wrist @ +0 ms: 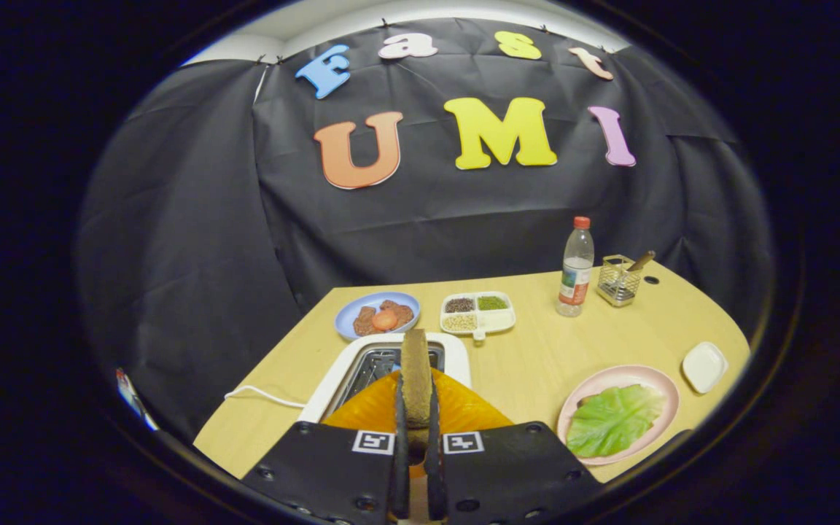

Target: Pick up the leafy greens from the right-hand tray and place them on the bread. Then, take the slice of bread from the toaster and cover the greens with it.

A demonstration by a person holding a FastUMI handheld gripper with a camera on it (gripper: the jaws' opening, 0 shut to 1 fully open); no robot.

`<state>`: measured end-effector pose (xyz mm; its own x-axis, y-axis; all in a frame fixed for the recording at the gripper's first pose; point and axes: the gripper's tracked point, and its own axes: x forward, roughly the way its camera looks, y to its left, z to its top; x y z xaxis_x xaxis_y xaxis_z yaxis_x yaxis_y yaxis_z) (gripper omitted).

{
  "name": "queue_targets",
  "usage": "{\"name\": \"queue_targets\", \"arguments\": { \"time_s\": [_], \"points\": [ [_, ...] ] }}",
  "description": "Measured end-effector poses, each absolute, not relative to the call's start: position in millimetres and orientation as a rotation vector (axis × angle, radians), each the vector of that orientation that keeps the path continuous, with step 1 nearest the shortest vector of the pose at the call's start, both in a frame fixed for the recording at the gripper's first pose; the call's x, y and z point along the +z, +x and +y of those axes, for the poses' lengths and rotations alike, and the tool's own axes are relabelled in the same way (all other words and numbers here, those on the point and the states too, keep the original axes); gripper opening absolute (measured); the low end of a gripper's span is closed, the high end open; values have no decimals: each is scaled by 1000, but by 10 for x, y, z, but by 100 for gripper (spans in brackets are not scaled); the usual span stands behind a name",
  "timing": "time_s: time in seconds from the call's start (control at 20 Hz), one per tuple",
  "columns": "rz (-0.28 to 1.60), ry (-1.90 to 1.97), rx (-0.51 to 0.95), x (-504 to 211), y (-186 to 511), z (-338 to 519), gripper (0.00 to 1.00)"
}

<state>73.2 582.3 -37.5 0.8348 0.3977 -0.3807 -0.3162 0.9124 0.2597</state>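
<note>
We see our gripper closed tight on a bread slice held upright just above the toaster, leafy green on the pink plate to the right — apparently untouched, blue plate beyond.

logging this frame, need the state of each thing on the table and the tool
tool: shut on bread slice
bread slice: held upright, edge-on, above the toaster
toaster: slots open, white cord trailing off to one side
leafy greens: lying flat on the pink plate
pink plate: holds the greens
blue plate: holds food with a red round slice on top
bottle: upright, capped
divided tray: compartments filled
</note>
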Motion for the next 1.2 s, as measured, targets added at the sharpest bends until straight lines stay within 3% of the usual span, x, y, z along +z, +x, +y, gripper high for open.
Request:
{"name": "queue_targets", "arguments": {
  "time_s": [0.7, 1.2],
  "points": [
    [296, 352, 456, 551, 622, 5107, 9],
    [291, 333, 266, -63, 842, 3953, 9]
  ]
}}
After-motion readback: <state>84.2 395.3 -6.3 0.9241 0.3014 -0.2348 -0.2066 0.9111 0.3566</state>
